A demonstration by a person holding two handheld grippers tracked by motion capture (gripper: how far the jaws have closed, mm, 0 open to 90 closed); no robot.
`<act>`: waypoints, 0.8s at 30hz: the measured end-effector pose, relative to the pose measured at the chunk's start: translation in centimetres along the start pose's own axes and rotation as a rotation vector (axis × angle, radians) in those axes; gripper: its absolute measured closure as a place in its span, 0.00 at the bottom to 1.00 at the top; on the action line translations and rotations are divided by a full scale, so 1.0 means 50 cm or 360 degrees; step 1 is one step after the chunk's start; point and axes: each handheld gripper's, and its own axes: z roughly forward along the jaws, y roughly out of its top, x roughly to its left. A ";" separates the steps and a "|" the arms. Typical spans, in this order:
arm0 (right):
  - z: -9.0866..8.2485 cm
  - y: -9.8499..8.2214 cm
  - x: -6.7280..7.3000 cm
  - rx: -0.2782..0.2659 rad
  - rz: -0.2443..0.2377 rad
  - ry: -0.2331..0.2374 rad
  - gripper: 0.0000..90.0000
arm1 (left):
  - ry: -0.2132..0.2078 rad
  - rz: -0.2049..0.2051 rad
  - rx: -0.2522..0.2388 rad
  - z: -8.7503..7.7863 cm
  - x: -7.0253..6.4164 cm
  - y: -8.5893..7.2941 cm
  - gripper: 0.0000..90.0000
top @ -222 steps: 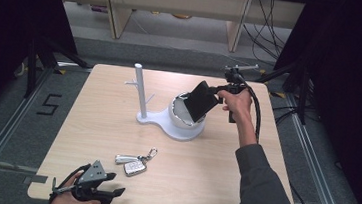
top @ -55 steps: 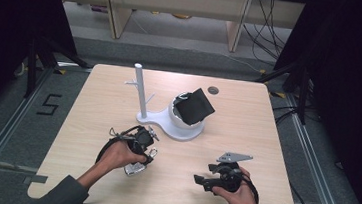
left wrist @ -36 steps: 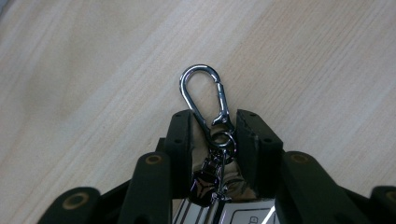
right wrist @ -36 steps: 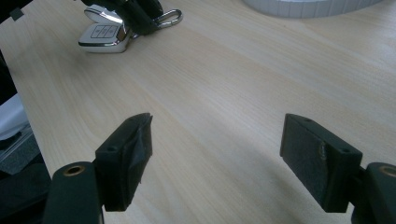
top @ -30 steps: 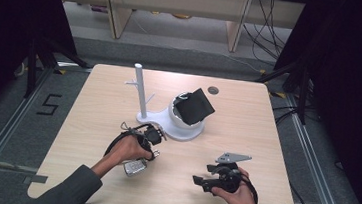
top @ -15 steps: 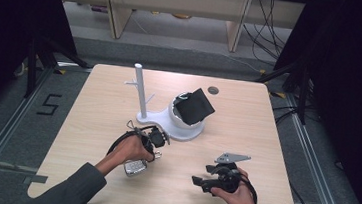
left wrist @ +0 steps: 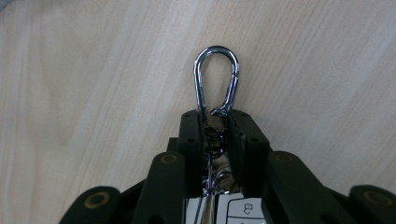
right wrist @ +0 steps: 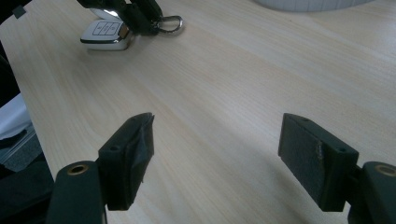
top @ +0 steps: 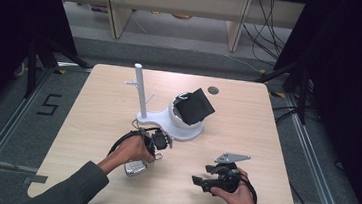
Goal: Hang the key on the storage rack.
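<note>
white stand (top: 167, 118) just beyond key fob (top: 135, 168)

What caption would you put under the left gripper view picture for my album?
Left gripper pinching a shiny key clip above the wooden table.

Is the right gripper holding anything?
No, in the right gripper view the right gripper has jaws wide apart over bare table.
</note>
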 end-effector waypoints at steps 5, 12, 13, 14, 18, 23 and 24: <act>0.000 0.000 0.000 0.0013 0.0031 -0.0004 0.31 | -0.0011 -0.0012 -0.0029 -0.001 0.004 -0.007 0.84; 0.001 -0.001 -0.004 0.0008 0.0011 0.0001 0.31 | -0.0047 -0.0067 -0.0099 -0.024 0.016 -0.024 0.84; 0.001 -0.001 -0.004 0.0010 0.0012 0.0003 0.31 | -0.0039 -0.0077 -0.0114 -0.027 0.018 -0.026 0.84; 0.001 -0.001 -0.005 0.0012 0.0009 0.0007 0.31 | -0.0050 -0.0085 -0.0116 -0.032 0.021 -0.030 0.84; 0.001 -0.001 -0.007 0.0005 -0.0020 -0.0011 0.31 | -0.0043 -0.0121 -0.0153 -0.050 0.030 -0.046 0.84; 0.004 -0.003 -0.005 0.0003 0.0021 0.0001 0.31 | -0.0032 -0.0164 -0.0189 -0.087 0.045 -0.071 0.84; 0.004 -0.003 -0.003 0.0020 0.0062 0.0001 0.31 | -0.0028 -0.0177 -0.0194 -0.097 0.049 -0.076 0.84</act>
